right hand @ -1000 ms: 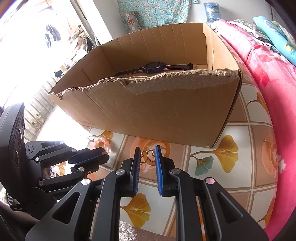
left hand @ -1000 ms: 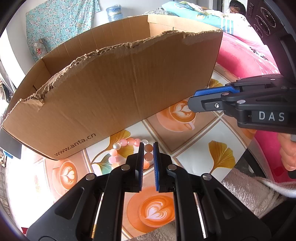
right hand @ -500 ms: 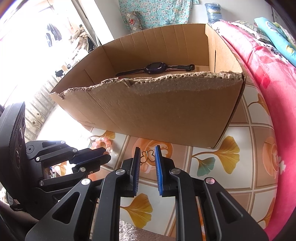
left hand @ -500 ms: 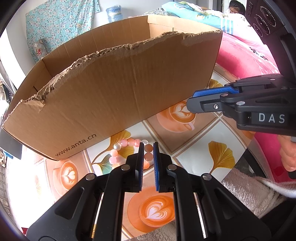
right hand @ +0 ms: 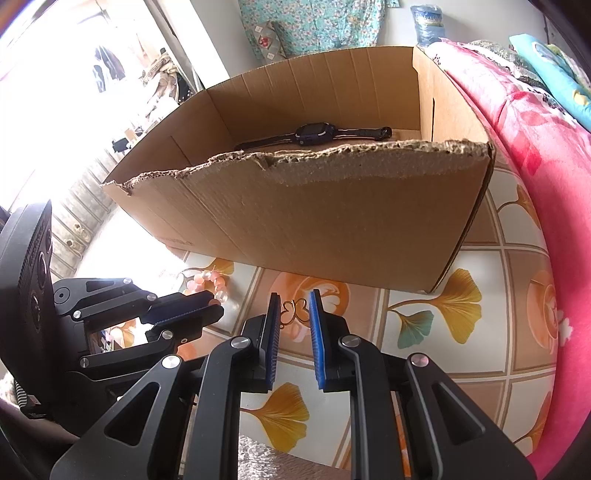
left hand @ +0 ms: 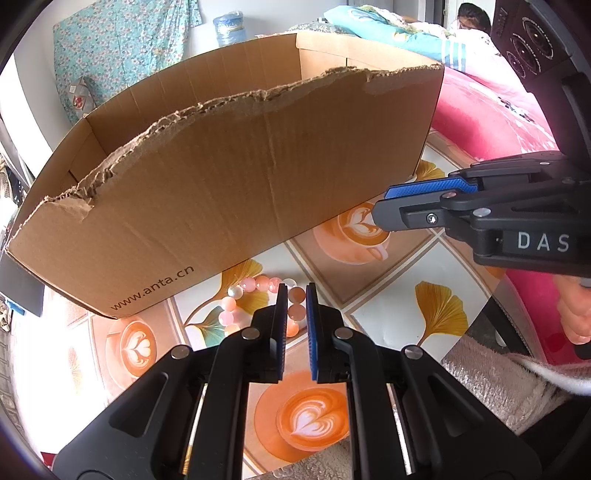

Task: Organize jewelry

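While you hover both tools low in front of the cardboard box (right hand: 332, 229), the left gripper (left hand: 296, 295) has its jaws nearly closed and empty, lined up over the pink bead bracelet (left hand: 255, 295) on the counter (left hand: 388, 295); the right gripper (right hand: 293, 306) is likewise narrow and empty above the gold butterfly piece (right hand: 293, 309). A watch (right hand: 314, 134) already lies in the box, so both look staged for pickup

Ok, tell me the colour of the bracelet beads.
Pink, with a few pearly white beads; clearest in the left wrist view.

A pink quilt (right hand: 535, 155) borders the patterned tablecloth (right hand: 480, 354); a water jug (left hand: 229, 26) stands behind.
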Tool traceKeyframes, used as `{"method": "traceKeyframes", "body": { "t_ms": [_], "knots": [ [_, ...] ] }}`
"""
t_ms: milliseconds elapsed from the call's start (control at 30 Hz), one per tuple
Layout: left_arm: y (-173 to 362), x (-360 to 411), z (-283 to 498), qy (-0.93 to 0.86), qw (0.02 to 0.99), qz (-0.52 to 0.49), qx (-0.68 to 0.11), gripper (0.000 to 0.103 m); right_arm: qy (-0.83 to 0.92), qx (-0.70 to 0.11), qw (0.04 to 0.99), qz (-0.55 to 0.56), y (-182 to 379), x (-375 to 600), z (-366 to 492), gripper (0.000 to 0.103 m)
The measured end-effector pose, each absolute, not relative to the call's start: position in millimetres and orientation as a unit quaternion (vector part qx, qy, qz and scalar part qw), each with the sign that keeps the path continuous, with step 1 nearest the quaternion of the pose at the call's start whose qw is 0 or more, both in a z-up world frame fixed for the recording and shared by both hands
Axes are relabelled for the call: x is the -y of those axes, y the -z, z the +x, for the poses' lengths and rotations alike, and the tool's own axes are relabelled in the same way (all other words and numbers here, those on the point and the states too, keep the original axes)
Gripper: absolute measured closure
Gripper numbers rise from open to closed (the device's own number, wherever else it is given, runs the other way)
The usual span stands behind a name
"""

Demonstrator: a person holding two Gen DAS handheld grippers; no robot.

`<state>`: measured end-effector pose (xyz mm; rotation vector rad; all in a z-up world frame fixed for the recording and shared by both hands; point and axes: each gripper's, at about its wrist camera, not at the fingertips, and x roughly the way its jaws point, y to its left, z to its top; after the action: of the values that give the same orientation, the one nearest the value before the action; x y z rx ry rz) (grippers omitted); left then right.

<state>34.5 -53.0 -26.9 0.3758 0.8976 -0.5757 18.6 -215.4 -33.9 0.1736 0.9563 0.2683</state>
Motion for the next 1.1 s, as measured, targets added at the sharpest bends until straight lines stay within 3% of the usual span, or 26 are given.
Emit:
{"method": "traceKeyframes", "body": {
  "t_ms": [700,1100],
  "knots": [
    [-80,-1,28,0.406,0.852,-0.015,-0.330,0.095,-0.185,-0.362,0.907,0.109,-66,226,28,0.087],
    [-108,-5,58,0.414,0.849,-0.065,-0.322,0.095,-0.135,-0.435,0.886,0.084,-49,244,101,0.086]
  ]
}}
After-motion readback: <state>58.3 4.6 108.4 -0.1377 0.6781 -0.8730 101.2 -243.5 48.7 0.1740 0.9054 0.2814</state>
